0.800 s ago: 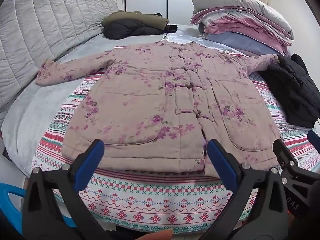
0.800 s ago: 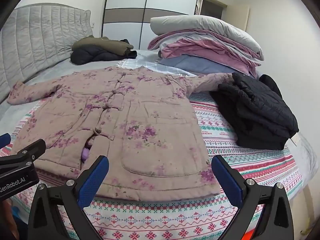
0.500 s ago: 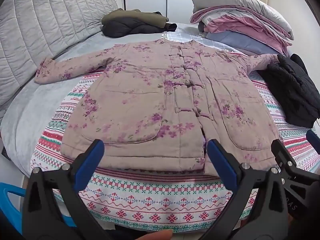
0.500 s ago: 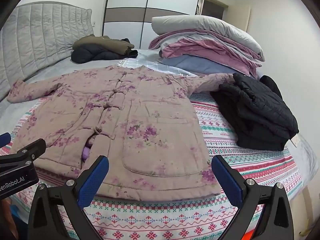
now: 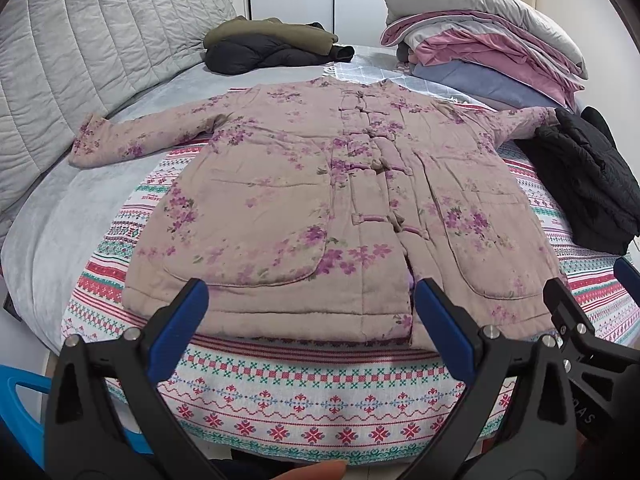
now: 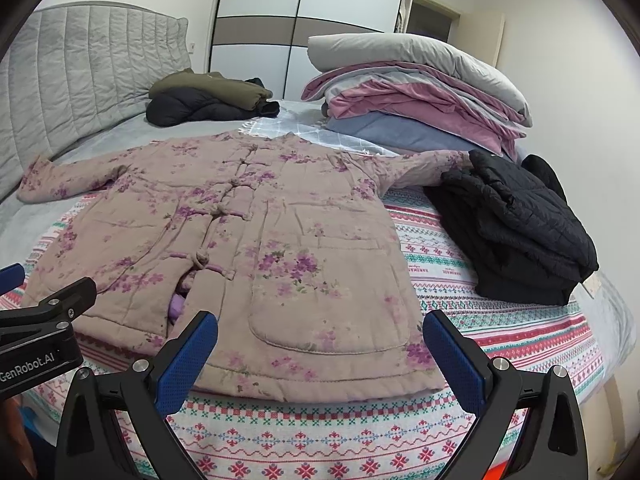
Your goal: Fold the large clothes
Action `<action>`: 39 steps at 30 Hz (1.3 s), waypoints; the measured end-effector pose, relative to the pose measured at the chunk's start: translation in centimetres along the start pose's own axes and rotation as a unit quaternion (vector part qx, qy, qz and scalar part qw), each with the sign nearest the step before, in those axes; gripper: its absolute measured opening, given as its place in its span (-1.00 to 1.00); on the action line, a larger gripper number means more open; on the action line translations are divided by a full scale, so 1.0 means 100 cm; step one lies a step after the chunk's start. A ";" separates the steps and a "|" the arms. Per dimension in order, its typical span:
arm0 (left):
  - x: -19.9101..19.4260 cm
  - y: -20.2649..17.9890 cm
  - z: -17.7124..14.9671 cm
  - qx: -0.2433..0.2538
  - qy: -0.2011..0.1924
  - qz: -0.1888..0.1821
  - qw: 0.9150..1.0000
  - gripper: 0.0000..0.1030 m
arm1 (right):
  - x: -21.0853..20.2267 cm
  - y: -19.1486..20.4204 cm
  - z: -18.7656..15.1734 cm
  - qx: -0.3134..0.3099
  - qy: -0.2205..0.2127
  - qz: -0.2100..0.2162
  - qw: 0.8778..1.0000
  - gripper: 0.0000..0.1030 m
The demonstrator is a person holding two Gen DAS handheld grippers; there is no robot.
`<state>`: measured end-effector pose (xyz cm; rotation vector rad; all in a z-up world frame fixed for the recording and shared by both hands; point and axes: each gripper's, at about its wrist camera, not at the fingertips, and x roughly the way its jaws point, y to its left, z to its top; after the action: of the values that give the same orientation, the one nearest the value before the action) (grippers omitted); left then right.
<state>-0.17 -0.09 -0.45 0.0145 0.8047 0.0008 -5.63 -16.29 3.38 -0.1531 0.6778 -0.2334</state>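
Pink floral quilted padded coat (image 5: 304,200) looks bulky, soft, non-slippery; both tools, left tool (image 5: 308,320) and right tool (image 6: 320,354), gaping, empty; grab sleeve cuffs first.

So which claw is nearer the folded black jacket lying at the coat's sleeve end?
Right. The right claw hovers open over the floral coat's hem corner on the black jacket's side; the left claw hangs open farther away, over the hem's other half.
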 end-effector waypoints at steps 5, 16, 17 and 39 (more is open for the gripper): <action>0.001 0.004 -0.001 0.000 -0.003 0.004 1.000 0.98 | -0.003 0.000 0.000 -0.004 -0.008 -0.005 1.000 1.00; -0.002 0.015 0.001 0.001 -0.013 0.014 1.000 0.98 | -0.007 0.005 0.002 -0.006 0.005 0.002 1.000 1.00; -0.002 0.017 0.001 -0.004 -0.018 0.009 1.000 0.98 | -0.008 0.005 0.002 -0.006 0.004 0.001 1.000 1.00; 0.059 0.180 -0.011 -0.146 0.112 0.026 0.983 0.98 | 0.060 -0.108 -0.027 0.157 0.116 0.086 0.977 1.00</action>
<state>3.25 17.98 -5.26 -0.2455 1.0222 0.1727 -4.66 -28.45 0.01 0.2383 0.8720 -0.1896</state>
